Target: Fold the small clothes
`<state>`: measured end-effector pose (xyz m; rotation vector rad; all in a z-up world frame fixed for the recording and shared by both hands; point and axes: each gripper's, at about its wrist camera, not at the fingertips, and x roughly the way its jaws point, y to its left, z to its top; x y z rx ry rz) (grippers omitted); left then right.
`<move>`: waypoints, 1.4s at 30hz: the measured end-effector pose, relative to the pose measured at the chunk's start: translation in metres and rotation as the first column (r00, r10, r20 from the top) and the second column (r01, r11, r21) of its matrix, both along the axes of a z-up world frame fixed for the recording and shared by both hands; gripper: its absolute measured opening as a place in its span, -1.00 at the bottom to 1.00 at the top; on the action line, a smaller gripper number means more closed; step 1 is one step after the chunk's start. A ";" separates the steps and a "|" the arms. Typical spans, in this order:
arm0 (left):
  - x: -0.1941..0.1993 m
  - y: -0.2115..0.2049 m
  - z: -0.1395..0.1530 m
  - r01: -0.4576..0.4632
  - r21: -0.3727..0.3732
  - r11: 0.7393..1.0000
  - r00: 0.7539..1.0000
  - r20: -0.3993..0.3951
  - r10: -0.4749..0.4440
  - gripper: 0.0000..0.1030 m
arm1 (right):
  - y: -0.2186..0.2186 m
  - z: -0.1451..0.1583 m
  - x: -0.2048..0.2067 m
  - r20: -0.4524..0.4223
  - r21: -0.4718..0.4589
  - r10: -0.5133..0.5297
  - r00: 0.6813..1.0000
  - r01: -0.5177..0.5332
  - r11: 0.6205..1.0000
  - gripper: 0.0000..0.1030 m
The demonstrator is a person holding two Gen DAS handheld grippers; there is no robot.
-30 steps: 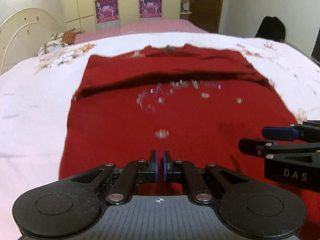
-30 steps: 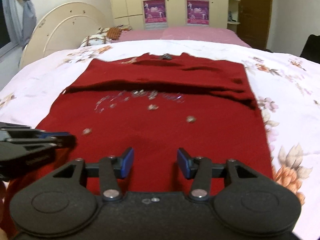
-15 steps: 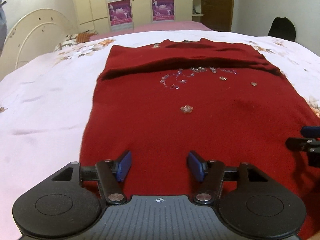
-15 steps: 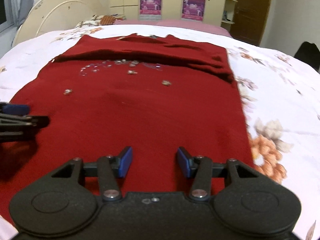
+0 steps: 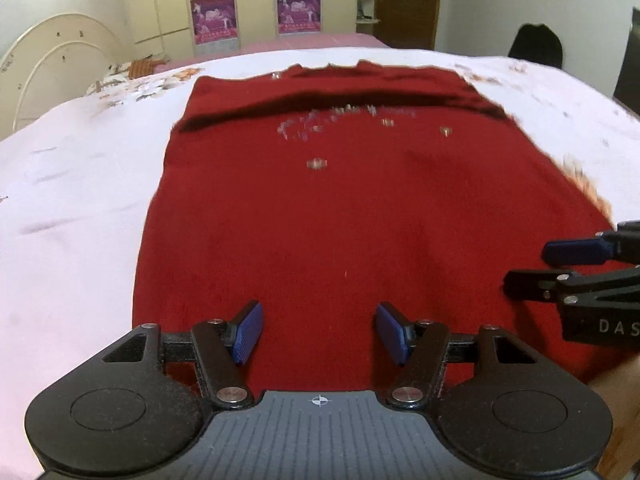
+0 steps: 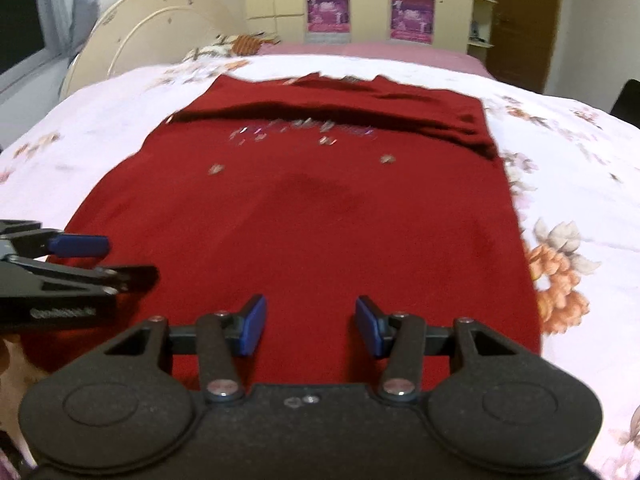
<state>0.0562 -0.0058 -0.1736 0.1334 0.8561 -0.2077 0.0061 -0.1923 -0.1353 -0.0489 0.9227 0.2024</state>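
A dark red garment (image 5: 340,216) with small shiny decorations lies flat on the bed, its far part folded over in a band; it also shows in the right wrist view (image 6: 320,216). My left gripper (image 5: 318,332) is open and empty just above the garment's near edge, left of centre. My right gripper (image 6: 310,326) is open and empty above the near edge, right of centre. Each gripper shows at the side of the other's view: the right one (image 5: 560,264), the left one (image 6: 104,260).
The bed has a white floral sheet (image 6: 568,184). A cream headboard (image 5: 52,64) stands at the left, cupboards with pink posters (image 5: 256,12) at the back, a dark chair (image 5: 538,46) at the far right. A pillow (image 6: 224,46) lies at the far end.
My left gripper went from shut to open a second ago. Both grippers pulled back towards the garment's near edge and now sit close side by side.
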 end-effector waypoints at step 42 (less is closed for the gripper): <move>-0.048 0.036 0.012 -0.066 0.006 0.998 0.997 -0.028 0.066 0.22 | -0.039 0.006 -0.061 -0.026 -0.058 -0.234 0.972 0.232 0.971 0.23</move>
